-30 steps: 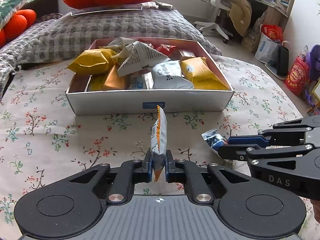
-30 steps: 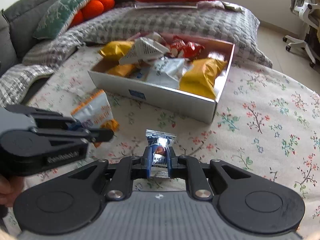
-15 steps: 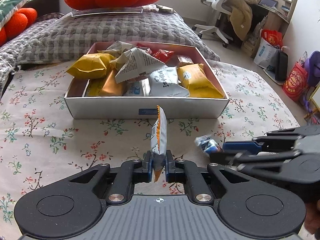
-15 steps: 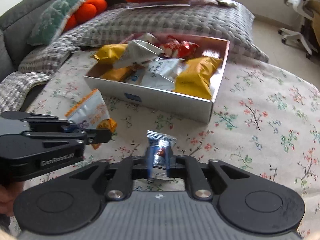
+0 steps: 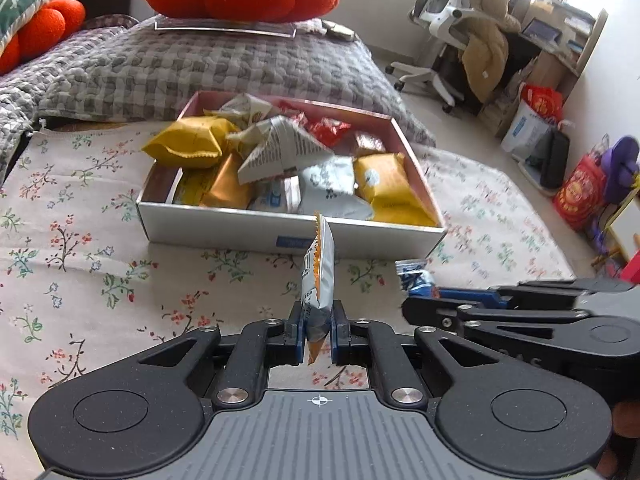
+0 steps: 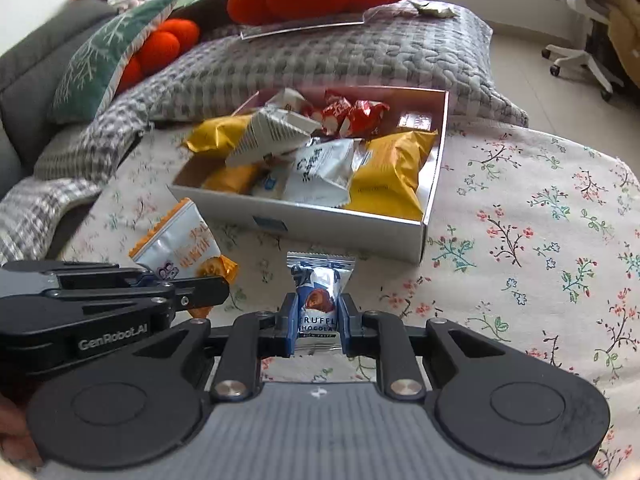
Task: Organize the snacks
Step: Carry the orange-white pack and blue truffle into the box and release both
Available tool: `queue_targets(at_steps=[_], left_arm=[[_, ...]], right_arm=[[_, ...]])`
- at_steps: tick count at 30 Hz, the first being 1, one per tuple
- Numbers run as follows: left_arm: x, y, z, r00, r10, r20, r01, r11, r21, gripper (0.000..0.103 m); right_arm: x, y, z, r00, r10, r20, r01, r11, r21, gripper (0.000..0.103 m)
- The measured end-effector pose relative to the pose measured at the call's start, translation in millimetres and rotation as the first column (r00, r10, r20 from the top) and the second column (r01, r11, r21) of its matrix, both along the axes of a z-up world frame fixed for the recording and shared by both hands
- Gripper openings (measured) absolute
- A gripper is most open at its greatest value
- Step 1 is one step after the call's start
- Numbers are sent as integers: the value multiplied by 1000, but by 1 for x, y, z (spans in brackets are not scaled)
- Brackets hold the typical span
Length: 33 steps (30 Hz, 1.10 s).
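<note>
Truffle lettering on right gripper (image 6: pixel 318 326)'s pinched chocolate packet (image 6: pixel 318 300); left gripper (image 5: pixel 318 330)'s pinched orange-white pouch (image 5: pixel 319 280) edge-on.

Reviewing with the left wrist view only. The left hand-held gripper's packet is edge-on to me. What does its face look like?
Observer: The orange-and-white snack packet has a white face with orange corners and orange lettering.
Operator: And the blue wrapper in the right hand-held gripper?
Observer: The truffle chocolate packet reads TRUFFLE CHOCOLATE and pictures a brown truffle.
Operator: How is it held?
Observer: The right hand-held gripper grips its lower half, short of the white snack box.
</note>
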State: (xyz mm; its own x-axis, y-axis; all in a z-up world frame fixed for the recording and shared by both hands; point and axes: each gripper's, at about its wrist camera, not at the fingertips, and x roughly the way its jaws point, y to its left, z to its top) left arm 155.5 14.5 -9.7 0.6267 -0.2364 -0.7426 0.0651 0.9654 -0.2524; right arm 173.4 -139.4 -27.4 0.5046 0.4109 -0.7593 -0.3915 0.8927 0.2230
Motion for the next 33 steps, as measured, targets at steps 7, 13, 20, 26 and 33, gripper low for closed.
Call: queue_targets(at_steps=[7,13,20,26,33], left_arm=[[7,9,16,999,19,27,-18,999,-44,9],[26,4,27,998,11,63,-5,996,-92,9],[69,4,32,997,23,72,-10,984,-176,9],[107,3,28,998,47,38,-37,974,-225,9],[137,5,20,997,75,28,-66,970,-235,9]], right_arm=[[9,-12,12,996,-84,10,84,995,46,18],[23,-27,21,984,-175,17,172,978,119,18],[51,-42,21,961,-277,-18,274,933,232,18],[80,-50,20,946,-320,-61,323,898,300,18],[107,-35,15,948,-310,-71,316,892,324,18]])
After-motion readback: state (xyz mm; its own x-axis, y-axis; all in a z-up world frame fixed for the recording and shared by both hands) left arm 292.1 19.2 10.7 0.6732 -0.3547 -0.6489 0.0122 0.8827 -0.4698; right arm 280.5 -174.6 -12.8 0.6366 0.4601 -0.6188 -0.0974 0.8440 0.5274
